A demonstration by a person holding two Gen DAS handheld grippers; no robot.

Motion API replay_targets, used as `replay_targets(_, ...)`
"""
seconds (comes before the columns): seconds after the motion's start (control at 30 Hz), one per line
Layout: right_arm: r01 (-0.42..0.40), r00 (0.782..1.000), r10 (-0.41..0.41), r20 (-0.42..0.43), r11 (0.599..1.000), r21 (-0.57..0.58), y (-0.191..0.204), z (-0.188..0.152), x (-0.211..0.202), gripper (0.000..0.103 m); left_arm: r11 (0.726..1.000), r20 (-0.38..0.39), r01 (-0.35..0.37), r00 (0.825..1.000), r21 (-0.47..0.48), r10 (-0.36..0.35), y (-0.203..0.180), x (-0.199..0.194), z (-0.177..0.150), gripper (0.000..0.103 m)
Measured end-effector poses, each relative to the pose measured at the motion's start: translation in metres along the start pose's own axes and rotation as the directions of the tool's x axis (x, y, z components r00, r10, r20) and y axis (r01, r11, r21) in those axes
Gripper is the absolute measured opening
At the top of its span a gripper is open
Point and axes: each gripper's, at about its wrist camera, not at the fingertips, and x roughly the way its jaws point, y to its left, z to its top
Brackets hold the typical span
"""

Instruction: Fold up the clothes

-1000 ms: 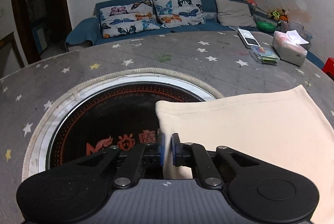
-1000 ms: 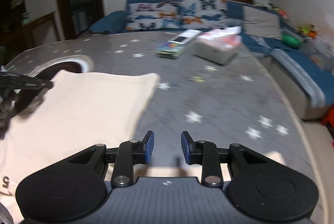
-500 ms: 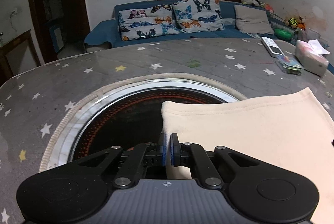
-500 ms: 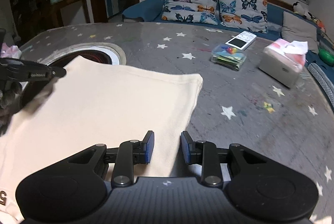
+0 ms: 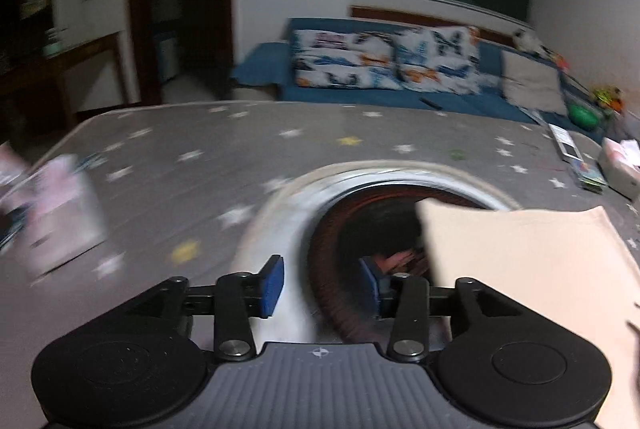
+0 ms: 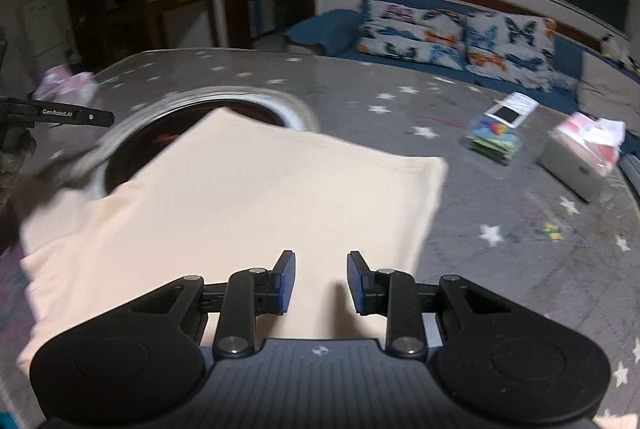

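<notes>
Cream cloth (image 6: 256,197), folded flat, lies on the grey star-patterned worktop (image 6: 500,261), its far corner over the round black insert (image 5: 360,229). Left gripper (image 5: 320,285) fingers are opening, nothing between them; the cloth sits at their 3 o'clock. Right gripper (image 6: 321,281) fingers are released, hovering over the cloth's near edge.

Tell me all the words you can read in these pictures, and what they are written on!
"GenRobot.AI": on the black finger of the left gripper, seen at the left edge of the right wrist view.
Orange marks on the black round plate in the table: too blurred to read.
Print on the white flat thing and the pink packs: too small or blurred.
</notes>
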Motion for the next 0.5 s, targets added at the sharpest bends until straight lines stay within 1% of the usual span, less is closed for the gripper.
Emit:
replay_targets(0.07,-0.035,0.999,0.035,-0.009,0.999,-0.024,0.014,-0.006,-0.006,0.028,0.996,-0.001,-0.061,0.998,-0.060,0.061,0.022,-0.021,-0.015,0.054)
replay_targets(0.13,-0.065,0.998,0.064,-0.019,0.997,-0.048,0.028,-0.013,-0.010,0.029,0.984,-0.004,-0.114,0.993,-0.137,0.114,0.044,-0.042,-0.030,0.056)
replay_targets(0.2,-0.085,0.996,0.083,-0.032,0.994,-0.067,0.038,-0.020,-0.014,0.036,0.966,-0.014,-0.151,0.988,-0.211,0.151,0.063,-0.061,-0.044,0.058)
replay_targets(0.3,-0.096,0.994,0.092,-0.052,0.992,-0.085,0.050,-0.029,-0.015,0.036,0.936,-0.036,-0.170,0.985,-0.308,0.167,0.083,-0.084,-0.062,0.058)
replay_targets(0.37,-0.099,0.993,0.093,-0.065,0.992,-0.083,0.054,-0.034,-0.015,0.036,0.917,-0.038,-0.158,0.987,-0.366,0.154,0.089,-0.095,-0.069,0.058)
replay_targets(0.5,-0.093,0.993,0.087,-0.074,0.993,-0.077,0.055,-0.039,-0.014,0.037,0.896,-0.060,-0.138,0.990,-0.421,0.124,0.090,-0.097,-0.076,0.058)
